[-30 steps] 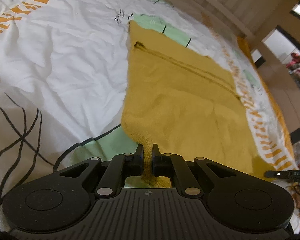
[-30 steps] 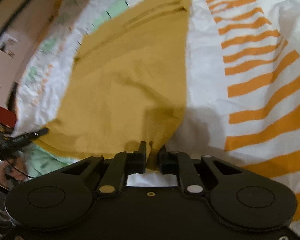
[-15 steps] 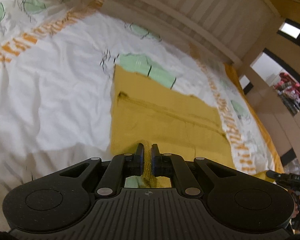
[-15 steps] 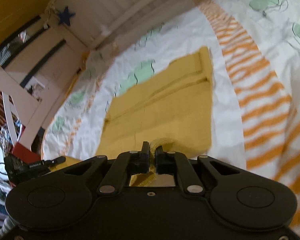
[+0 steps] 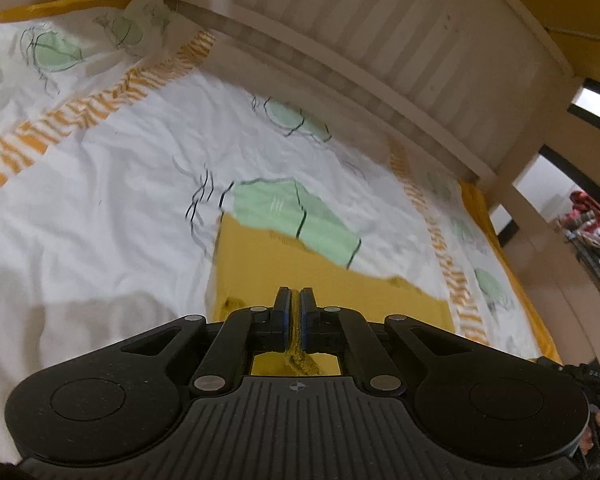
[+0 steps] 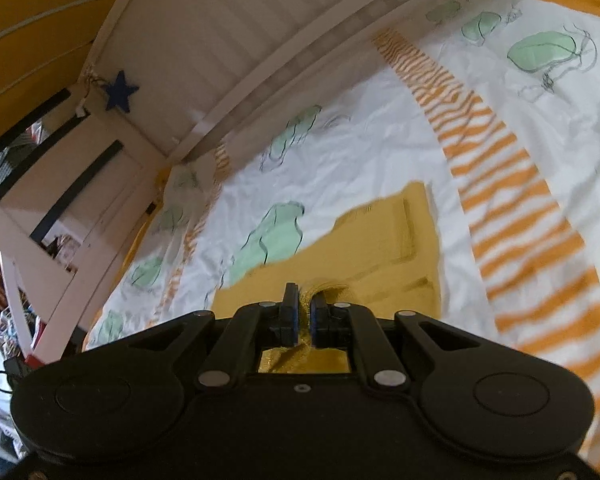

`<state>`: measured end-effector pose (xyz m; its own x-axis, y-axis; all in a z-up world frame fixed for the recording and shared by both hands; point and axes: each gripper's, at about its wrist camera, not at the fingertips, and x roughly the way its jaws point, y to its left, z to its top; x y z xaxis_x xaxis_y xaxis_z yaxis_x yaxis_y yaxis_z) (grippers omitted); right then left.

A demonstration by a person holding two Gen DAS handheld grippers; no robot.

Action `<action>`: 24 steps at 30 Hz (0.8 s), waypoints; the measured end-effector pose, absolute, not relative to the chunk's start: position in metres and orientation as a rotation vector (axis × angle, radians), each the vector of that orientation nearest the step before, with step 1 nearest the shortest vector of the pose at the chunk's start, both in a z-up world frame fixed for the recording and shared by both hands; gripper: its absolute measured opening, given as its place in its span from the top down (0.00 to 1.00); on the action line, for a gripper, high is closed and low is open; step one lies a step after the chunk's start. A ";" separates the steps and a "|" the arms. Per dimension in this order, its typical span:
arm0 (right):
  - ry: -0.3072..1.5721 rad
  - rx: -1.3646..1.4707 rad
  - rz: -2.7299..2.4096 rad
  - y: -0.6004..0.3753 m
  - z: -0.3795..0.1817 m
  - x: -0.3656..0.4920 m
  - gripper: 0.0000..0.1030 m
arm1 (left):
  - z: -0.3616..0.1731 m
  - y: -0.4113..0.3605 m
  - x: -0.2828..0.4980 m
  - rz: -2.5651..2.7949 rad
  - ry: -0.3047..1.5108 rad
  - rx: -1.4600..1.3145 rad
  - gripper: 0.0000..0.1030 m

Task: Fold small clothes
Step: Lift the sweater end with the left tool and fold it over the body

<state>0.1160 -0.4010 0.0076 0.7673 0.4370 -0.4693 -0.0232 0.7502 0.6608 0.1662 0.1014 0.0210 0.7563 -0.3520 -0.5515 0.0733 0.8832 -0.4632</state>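
Note:
A mustard-yellow garment (image 5: 260,264) lies flat on the bed's patterned cover; it also shows in the right wrist view (image 6: 384,248). My left gripper (image 5: 294,300) is shut on a pinched edge of the yellow cloth, held over the garment's near part. My right gripper (image 6: 305,300) is shut on another edge of the same garment, with a fold of cloth bulging past its fingers. The garment's near end is hidden under both grippers.
The bed cover (image 5: 120,168) is white with green patches and orange striped bands (image 6: 512,208). A white slatted bed rail (image 5: 380,52) runs along the far side. A white post and shelves (image 6: 40,208) stand at the left of the right wrist view.
Both grippers have carried the held garment edges forward over the garment toward its far end. Less of the yellow cloth shows ahead, and the bed rail has come into view.

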 end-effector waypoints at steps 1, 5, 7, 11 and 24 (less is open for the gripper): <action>0.651 0.684 0.265 -0.402 0.007 0.125 0.88 | 0.022 0.101 0.174 -0.237 0.672 -0.437 0.96; 0.639 0.690 0.241 -0.409 0.004 0.159 0.88 | 0.022 0.100 0.205 -0.218 0.652 -0.446 0.96; 0.637 0.709 0.234 -0.413 -0.001 0.176 0.88 | 0.020 0.098 0.221 -0.210 0.651 -0.451 0.96; 0.642 0.716 0.214 -0.416 -0.012 0.210 0.88 | 0.010 0.091 0.254 -0.181 0.663 -0.446 0.96; 0.703 0.720 0.165 -0.422 -0.070 0.272 0.88 | -0.046 0.081 0.324 -0.070 0.741 -0.448 0.96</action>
